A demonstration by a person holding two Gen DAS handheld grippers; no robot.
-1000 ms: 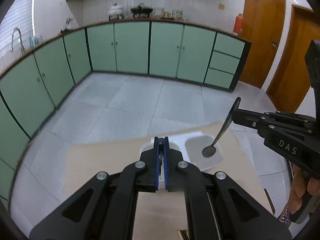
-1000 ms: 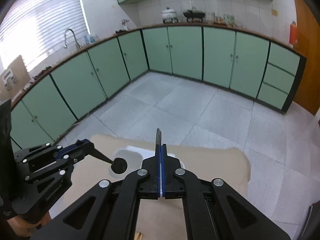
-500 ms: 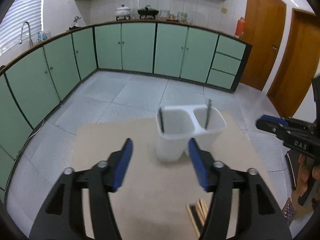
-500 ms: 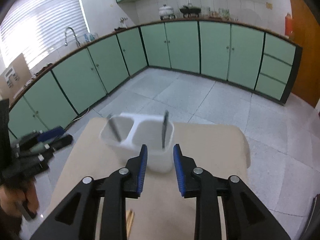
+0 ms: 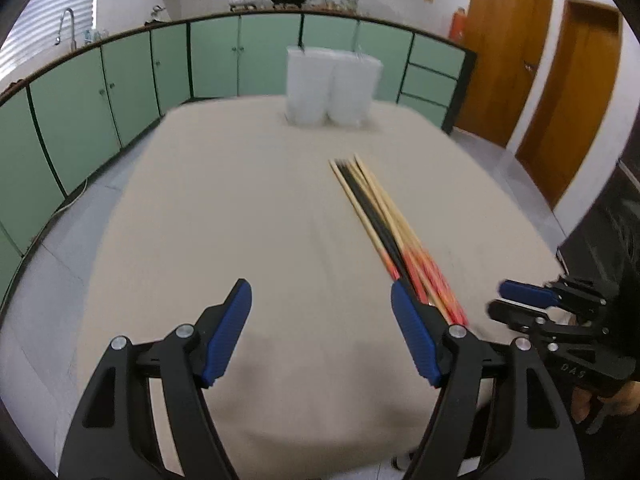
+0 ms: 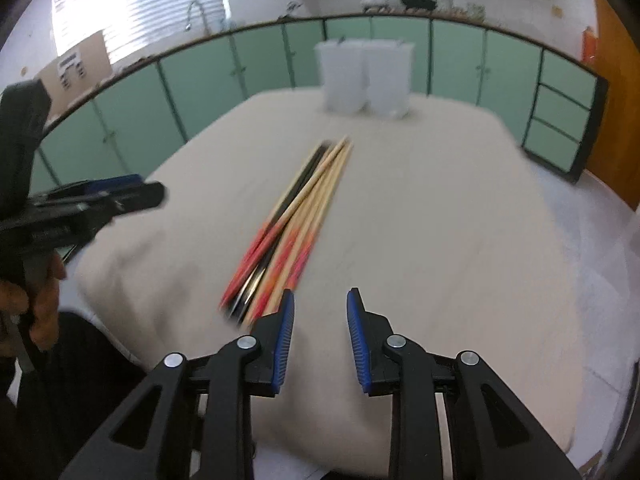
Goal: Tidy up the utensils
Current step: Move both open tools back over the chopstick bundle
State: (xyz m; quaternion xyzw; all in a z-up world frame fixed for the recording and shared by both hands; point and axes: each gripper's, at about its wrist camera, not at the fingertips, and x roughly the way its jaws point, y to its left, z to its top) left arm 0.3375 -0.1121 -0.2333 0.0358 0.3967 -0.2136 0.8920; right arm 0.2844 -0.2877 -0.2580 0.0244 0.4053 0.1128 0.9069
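Observation:
A bundle of chopsticks [image 5: 384, 220], some wooden with red ends and some black, lies on the beige table [image 5: 240, 208]; it also shows in the right wrist view [image 6: 296, 216]. A white two-compartment holder [image 5: 330, 86] stands at the table's far edge, also in the right wrist view [image 6: 366, 78]. My left gripper [image 5: 320, 312] is wide open and empty near the front edge, left of the chopsticks' red ends. My right gripper [image 6: 320, 308] is open and empty just right of those ends, and also shows in the left wrist view [image 5: 516, 300].
Green cabinets [image 5: 100, 92] line the room behind the table. Wooden doors [image 5: 520, 60] stand at the right. The person's hand holds the left gripper in the right wrist view [image 6: 76, 204]. Grey tiled floor surrounds the table.
Both grippers let go of their utensils into the white holder, opened, and pulled back and down to the table's near edge. The chopstick bundle has come into view.

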